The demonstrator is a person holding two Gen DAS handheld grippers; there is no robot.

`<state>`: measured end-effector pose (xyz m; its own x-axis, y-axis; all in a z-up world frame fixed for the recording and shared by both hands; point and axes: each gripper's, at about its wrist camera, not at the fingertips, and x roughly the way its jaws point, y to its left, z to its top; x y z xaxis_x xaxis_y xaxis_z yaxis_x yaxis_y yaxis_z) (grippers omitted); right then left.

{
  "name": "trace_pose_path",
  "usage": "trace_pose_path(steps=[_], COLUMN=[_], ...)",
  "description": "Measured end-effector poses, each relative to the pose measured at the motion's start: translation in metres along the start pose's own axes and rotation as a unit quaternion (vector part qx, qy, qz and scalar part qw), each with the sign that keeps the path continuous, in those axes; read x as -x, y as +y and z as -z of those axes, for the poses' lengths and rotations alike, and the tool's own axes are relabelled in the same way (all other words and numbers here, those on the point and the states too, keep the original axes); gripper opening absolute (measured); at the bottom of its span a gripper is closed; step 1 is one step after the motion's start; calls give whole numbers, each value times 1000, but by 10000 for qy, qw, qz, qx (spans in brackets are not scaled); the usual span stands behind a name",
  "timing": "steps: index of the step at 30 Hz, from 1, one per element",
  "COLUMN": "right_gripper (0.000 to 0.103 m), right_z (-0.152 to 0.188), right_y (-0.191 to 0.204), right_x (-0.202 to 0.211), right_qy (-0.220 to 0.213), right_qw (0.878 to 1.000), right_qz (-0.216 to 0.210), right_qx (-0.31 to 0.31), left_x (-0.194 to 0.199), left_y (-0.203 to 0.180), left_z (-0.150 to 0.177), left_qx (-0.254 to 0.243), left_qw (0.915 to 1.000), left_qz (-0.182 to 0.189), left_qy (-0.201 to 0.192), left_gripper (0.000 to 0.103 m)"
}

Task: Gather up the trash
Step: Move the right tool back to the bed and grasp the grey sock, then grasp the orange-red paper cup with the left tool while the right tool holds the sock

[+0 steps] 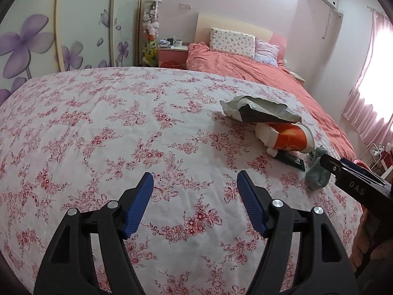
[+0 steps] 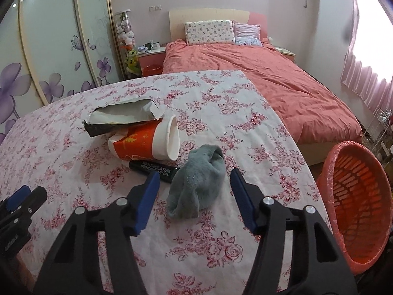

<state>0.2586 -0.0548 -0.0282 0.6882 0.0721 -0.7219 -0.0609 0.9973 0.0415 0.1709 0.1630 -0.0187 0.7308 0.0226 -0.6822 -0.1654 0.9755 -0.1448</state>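
A grey-green sock (image 2: 199,182) lies crumpled on the floral tablecloth (image 2: 221,113). My right gripper (image 2: 195,173) is open, a blue pad on each side of the sock and neither touching it. Behind the sock, an orange-and-white paper cup (image 2: 147,142) lies on its side. A torn silver foil bag (image 2: 122,118) rests on the cup, and a black lip-gel tube (image 2: 154,168) lies in front of it. My left gripper (image 1: 195,174) is open over bare cloth, left of the pile. In the left wrist view the cup (image 1: 292,140), the bag (image 1: 258,110) and the sock (image 1: 318,174) sit at the right.
An orange slatted basket (image 2: 356,196) lined with a red bag stands on the floor past the table's right edge. A bed with a coral cover (image 2: 270,83) lies beyond the table. Wardrobe doors with purple flowers (image 1: 32,41) line the left wall.
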Motion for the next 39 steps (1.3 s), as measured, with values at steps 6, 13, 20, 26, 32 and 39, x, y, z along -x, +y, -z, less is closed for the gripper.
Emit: trace_pose_path(steps=[6, 13, 20, 26, 32, 39], right_gripper=[40, 7, 4, 4, 4, 4], right_z=[3, 9, 13, 17, 21, 27], right_y=[-3, -21, -44, -65, -82, -95], right_x=[-15, -12, 9, 25, 29, 23], right_qy=[215, 233, -44, -185, -187, -95], right_qw=[9997, 9994, 9993, 9985, 9978, 9967], right_qz=[70, -61, 73, 107, 42, -24], right_qx=[-15, -235, -375, -503, -629, -807], left_x=[-1, -3, -6, -13, -35, -56], left_y=[-3, -11, -28, -61, -101, -121], left_z=[1, 2, 0, -8, -19, -32], left_qx=[-71, -144, -221, -223, -300, -247], left_qw=[10000, 9999, 9995, 9979, 9964, 9969], left_qz=[14, 54, 194, 602, 785, 733], left_qy=[29, 78, 87, 44, 73, 165], left_gripper=[70, 70, 77, 94, 99, 100])
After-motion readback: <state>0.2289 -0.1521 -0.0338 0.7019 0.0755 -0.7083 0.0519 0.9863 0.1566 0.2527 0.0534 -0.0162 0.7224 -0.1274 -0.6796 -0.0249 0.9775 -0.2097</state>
